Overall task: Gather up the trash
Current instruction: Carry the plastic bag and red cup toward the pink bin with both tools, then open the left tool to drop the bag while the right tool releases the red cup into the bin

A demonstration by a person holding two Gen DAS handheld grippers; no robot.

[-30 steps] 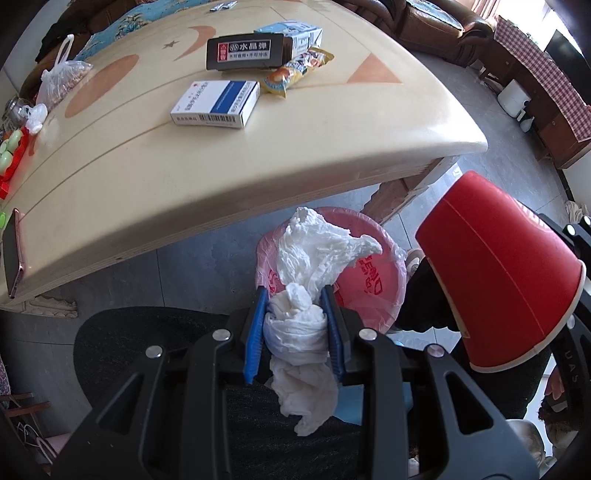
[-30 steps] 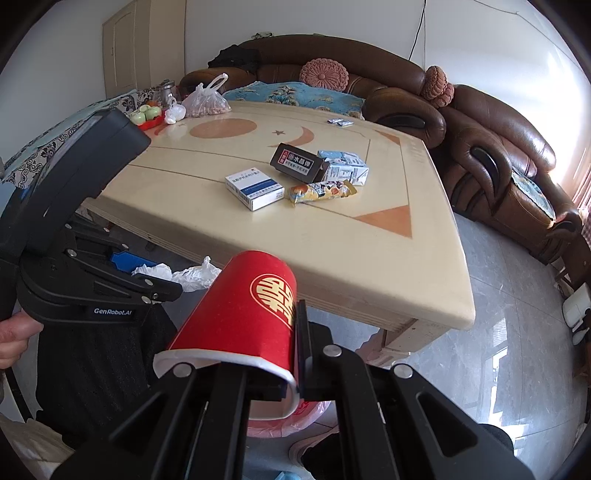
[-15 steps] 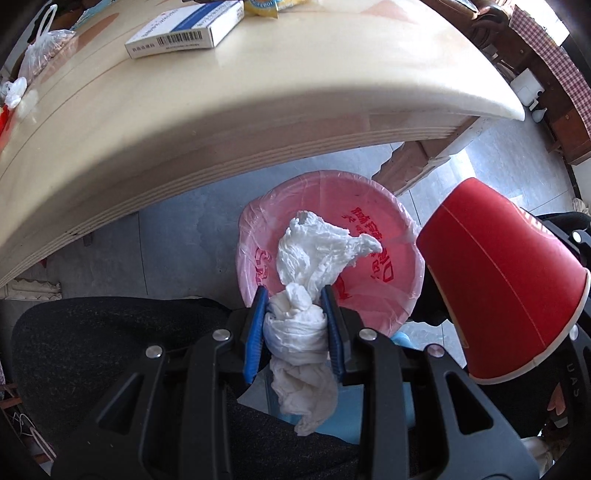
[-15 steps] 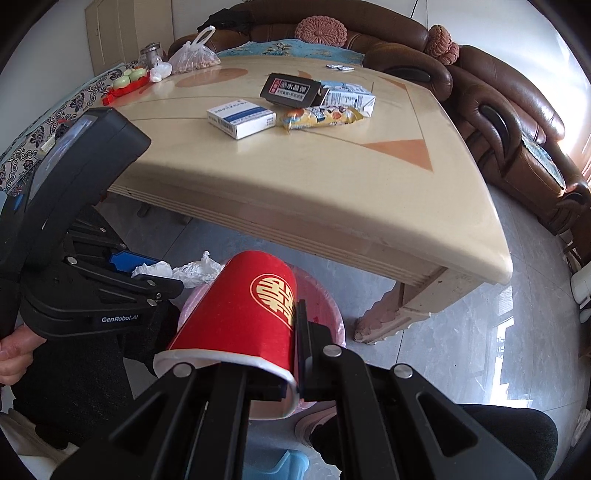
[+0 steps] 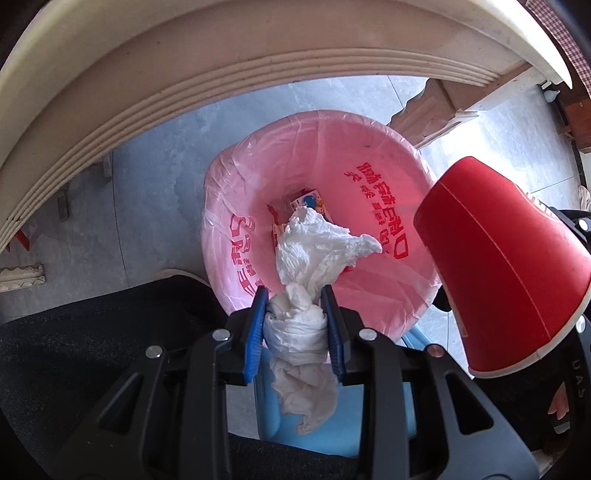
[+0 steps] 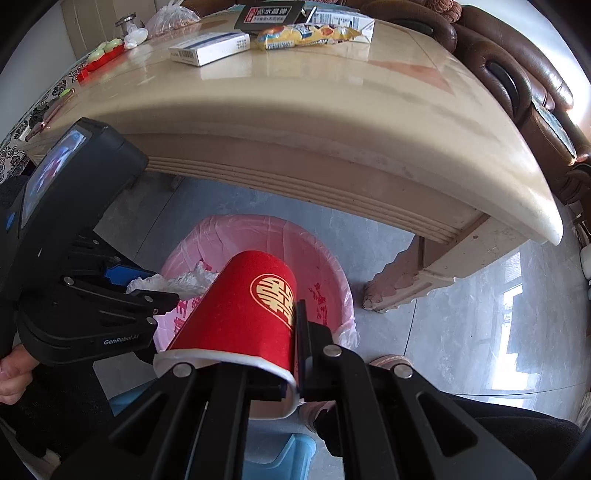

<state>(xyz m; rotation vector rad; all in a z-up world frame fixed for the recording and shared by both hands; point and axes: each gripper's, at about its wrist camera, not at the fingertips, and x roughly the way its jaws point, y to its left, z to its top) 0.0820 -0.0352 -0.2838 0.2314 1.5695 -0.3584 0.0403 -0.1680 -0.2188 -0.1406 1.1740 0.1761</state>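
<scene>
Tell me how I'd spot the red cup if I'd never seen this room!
Find the big cream table, then look down at the floor in front of it, where a bin with a pink bag stands. Just above the bin, the right hand-held gripper pinches the cup by its white rim. It is bright red with a gold symbol, unlike the white tissue beside it.

I can read "GenRobot.AI" in white letters on the black body of the left gripper (image 6: 155, 291). The red paper cup (image 6: 240, 317) carries a gold double-happiness sign, 囍. On the table, the black box (image 6: 271, 14) shows the white characters 水晶弹. The pink bin bag (image 5: 369, 155) has red Chinese print, but I cannot read it surely.
</scene>
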